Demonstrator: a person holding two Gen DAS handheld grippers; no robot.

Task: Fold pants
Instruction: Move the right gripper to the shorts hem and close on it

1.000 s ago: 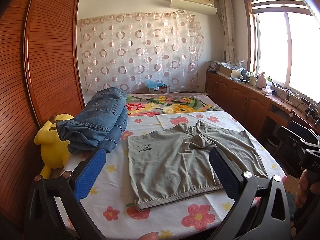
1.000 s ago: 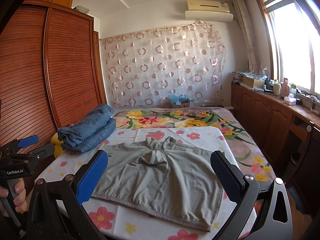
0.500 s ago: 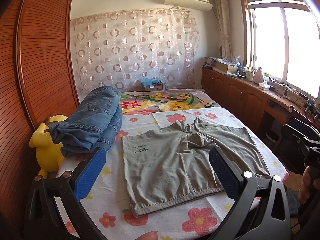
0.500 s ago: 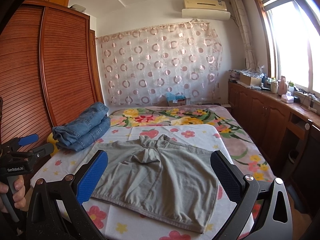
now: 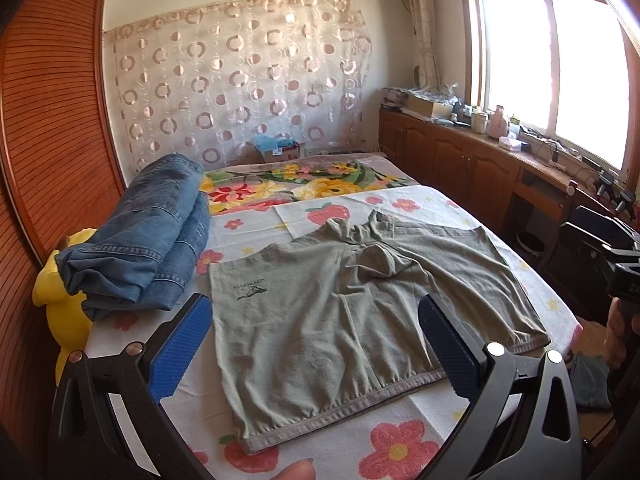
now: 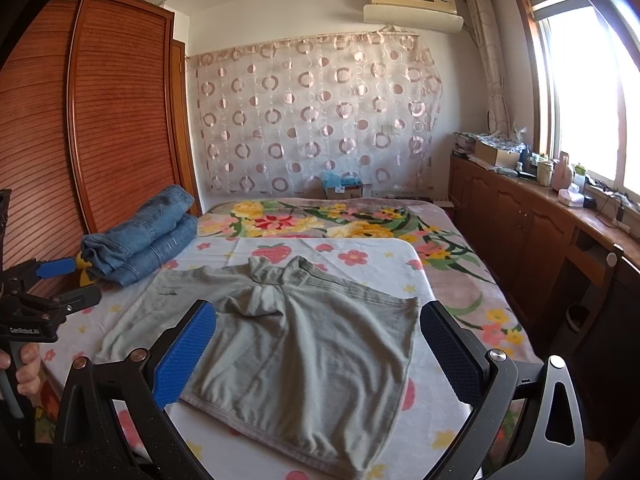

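This is a bedroom in a home. A bed point(image 6: 460, 280) fills the middle of the room, covered with a floral blanket point(image 6: 320, 220) and a white sheet printed with flowers and strawberries point(image 5: 400, 204). A tall wooden wardrobe point(image 6: 120, 120) with slatted doors stands along the left side. A sheer curtain patterned with circles point(image 6: 312, 112) hangs across the far wall, with a wall-mounted air conditioner point(image 6: 412, 8) above it. Under the bright window point(image 5: 560, 60) on the right runs a low wooden cabinet point(image 6: 520, 232), its top cluttered with boxes and bottles. A yellow plush toy point(image 5: 60, 312) sits beside folded jeans point(image 5: 152, 236) on the bed.
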